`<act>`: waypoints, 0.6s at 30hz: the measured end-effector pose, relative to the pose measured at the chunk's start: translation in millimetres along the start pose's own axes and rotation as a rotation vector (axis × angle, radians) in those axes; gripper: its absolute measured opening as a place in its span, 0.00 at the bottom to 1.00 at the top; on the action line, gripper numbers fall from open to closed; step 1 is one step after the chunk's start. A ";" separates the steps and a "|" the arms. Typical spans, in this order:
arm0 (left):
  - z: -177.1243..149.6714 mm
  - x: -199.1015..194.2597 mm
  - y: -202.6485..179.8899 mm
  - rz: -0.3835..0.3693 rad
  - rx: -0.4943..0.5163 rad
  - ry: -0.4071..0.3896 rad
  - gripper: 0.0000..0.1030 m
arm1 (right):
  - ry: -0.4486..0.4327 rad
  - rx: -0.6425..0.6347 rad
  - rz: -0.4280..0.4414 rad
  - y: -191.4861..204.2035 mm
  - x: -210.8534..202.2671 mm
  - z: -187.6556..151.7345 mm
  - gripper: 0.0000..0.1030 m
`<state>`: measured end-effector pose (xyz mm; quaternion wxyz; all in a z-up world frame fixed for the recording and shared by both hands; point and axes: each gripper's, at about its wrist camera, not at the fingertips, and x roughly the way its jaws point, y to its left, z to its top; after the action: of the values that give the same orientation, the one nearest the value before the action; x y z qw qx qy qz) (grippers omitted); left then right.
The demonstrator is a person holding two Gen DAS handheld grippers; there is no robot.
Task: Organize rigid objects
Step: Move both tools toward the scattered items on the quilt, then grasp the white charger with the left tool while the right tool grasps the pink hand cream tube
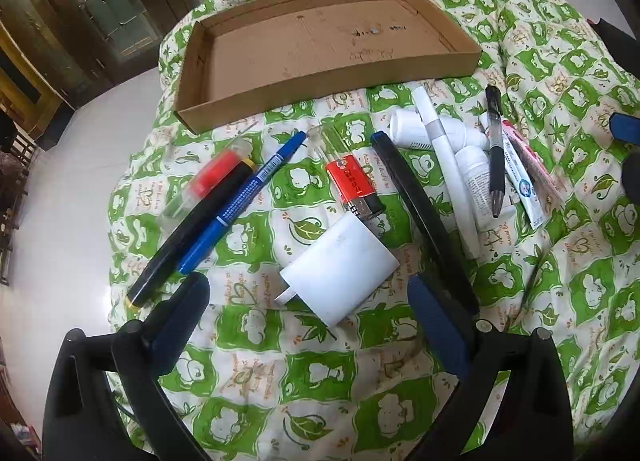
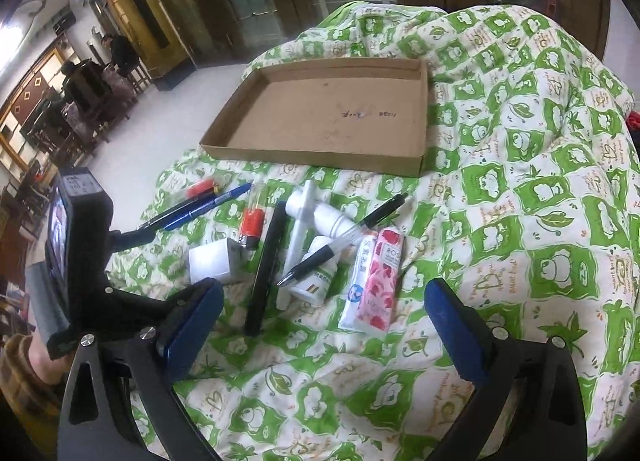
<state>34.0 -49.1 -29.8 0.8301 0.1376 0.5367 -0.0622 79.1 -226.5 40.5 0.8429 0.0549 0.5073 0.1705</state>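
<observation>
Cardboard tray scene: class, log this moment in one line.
left gripper open above white charger | right gripper open | cardboard tray empty | items on quilt

We hold the left gripper (image 1: 308, 321) and right gripper (image 2: 324, 325) level, side by side, jaws spread wide, gripping nothing.

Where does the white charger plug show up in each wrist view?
Left wrist: white charger plug sits low centre, just ahead of the open left gripper.
Right wrist: it lies left of centre.
Shared landmark: the orange lighter just beyond it.
</observation>
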 end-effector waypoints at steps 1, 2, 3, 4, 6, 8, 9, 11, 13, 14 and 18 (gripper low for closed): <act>0.9 4.3 -0.1 -0.007 0.002 0.016 0.97 | 0.000 0.005 0.002 -1.3 -0.1 1.5 0.96; 1.6 8.6 -0.6 -0.014 0.006 0.032 0.97 | 0.000 0.009 0.002 -2.0 -0.1 2.9 0.96; 2.6 14.2 -1.2 -0.021 0.011 0.053 0.91 | 0.000 0.012 0.002 -2.7 -0.2 4.6 0.96; 3.7 20.5 -2.2 -0.031 0.017 0.080 0.85 | 0.000 0.014 -0.003 -3.7 -0.4 7.0 0.96; 4.3 35.4 -7.2 -0.050 0.041 0.147 0.64 | 0.001 0.018 -0.017 -5.3 -0.9 12.1 0.96; 4.0 42.1 -12.5 -0.036 0.063 0.168 0.63 | 0.012 0.027 -0.035 -7.8 1.1 17.0 0.94; 4.3 41.4 -15.0 -0.025 0.073 0.161 0.63 | 0.023 0.039 -0.047 -10.7 3.7 20.3 0.89; 3.9 39.1 -16.8 -0.021 0.077 0.145 0.61 | 0.044 0.075 -0.039 -17.6 9.2 25.0 0.82; 3.7 35.8 -16.4 -0.031 0.065 0.130 0.59 | 0.063 0.119 -0.007 -23.9 14.7 28.0 0.79; 4.2 34.5 -15.8 -0.040 0.057 0.124 0.57 | 0.072 0.138 0.006 -26.4 17.6 28.9 0.76; 5.1 31.1 -6.1 -0.096 -0.001 0.117 0.49 | 0.108 0.246 0.076 -38.0 33.1 31.0 0.48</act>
<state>49.9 -55.1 -57.1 0.7935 0.1146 0.5903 -0.0933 129.2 -248.2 17.6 0.7944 0.1675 0.5665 0.1415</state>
